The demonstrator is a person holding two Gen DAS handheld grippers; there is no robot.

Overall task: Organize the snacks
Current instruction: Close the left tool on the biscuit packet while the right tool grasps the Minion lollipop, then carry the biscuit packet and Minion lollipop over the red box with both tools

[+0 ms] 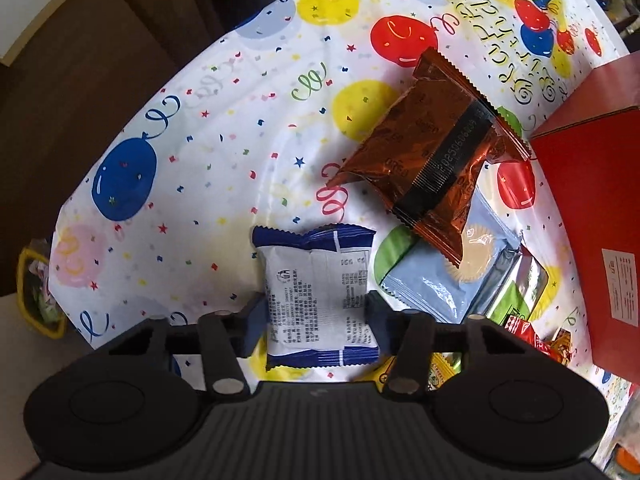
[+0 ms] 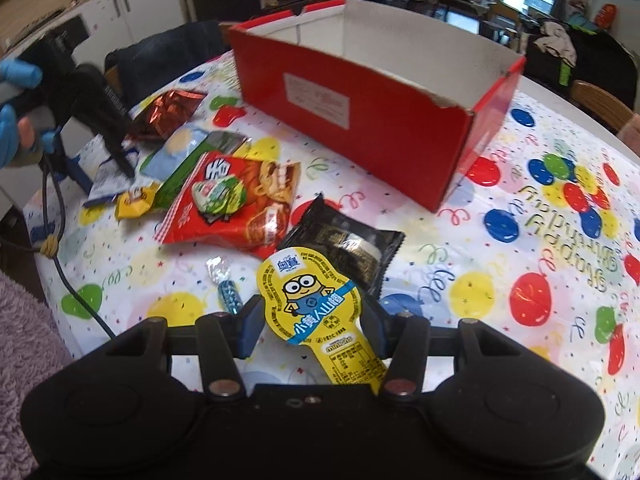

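Note:
My left gripper points down at the table, its two pads pressing the sides of a blue-and-white snack packet that lies on the balloon tablecloth. The right wrist view shows the same left gripper at far left, held by a blue-gloved hand. My right gripper is shut on a yellow cartoon-printed snack pack, held above the cloth. An open red cardboard box stands beyond it, and its red wall shows at the right of the left wrist view.
A copper foil packet lies over a light-blue packet beside the box. A red bag, a black packet, a small yellow sweet and a blue-silver sweet lie loose. The table's edge curves at left, with a yellow bin below.

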